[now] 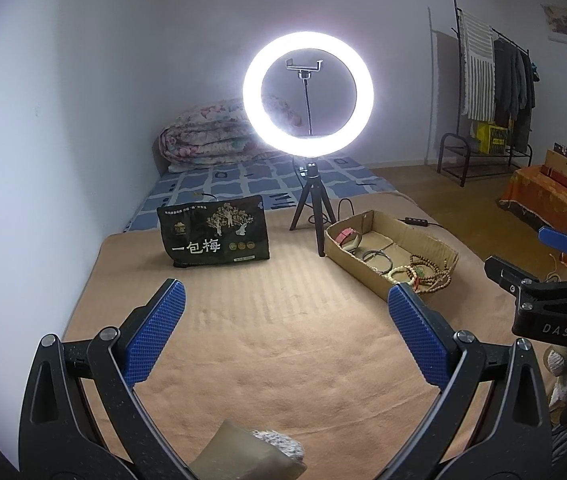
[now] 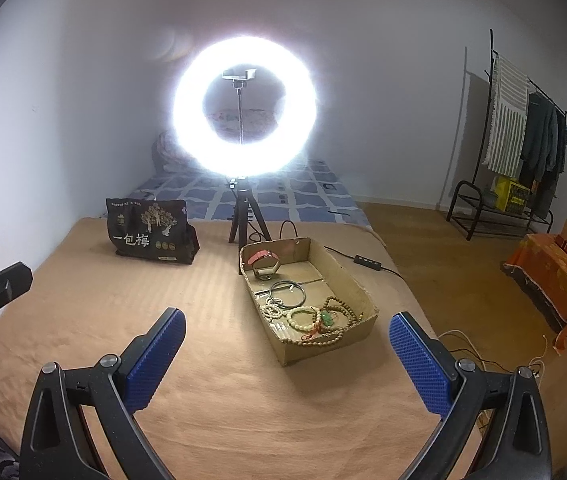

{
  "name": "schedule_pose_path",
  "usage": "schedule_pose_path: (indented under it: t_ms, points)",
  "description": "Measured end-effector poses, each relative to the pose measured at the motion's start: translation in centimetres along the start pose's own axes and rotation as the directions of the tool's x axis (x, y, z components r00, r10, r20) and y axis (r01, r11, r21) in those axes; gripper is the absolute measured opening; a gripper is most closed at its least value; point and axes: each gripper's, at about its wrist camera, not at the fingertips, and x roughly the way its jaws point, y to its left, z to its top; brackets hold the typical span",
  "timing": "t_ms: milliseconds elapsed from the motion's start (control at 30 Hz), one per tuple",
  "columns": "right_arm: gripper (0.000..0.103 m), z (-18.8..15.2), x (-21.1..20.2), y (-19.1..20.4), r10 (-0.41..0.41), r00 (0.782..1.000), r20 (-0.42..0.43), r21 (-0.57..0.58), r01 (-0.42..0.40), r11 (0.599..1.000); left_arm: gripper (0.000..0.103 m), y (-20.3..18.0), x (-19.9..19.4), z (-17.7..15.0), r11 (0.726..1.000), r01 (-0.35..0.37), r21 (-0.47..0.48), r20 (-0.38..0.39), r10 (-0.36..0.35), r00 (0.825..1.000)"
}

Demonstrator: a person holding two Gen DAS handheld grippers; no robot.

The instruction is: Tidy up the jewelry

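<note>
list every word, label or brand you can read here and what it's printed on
"一包梅": large white characters on the dark green snack bag standing on the tan blanket.
"DAS": pale letters on the black body of the right gripper, seen from the left wrist view.
Small print and round badges on the bag: too small to read.
Yellow box by the clothes rack: markings blurred.

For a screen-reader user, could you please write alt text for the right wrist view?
The open right gripper hovers empty over a tan blanket, facing a cardboard tray of bracelets and a bead necklace. Behind stand a lit ring light and a dark snack bag.
</note>
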Motion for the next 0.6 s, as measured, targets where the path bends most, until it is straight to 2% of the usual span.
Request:
schedule_pose_path:
  t_ms: [600]
  points:
    - [0.103, -0.06, 0.35, 0.07, -0.011, 1.000, -0.007, -0.007, 0.011, 1.000, 0.103, 0.11, -0.04, 0.34, 1.000, -0.002, -0.001, 0.005, 0.002, 1.000]
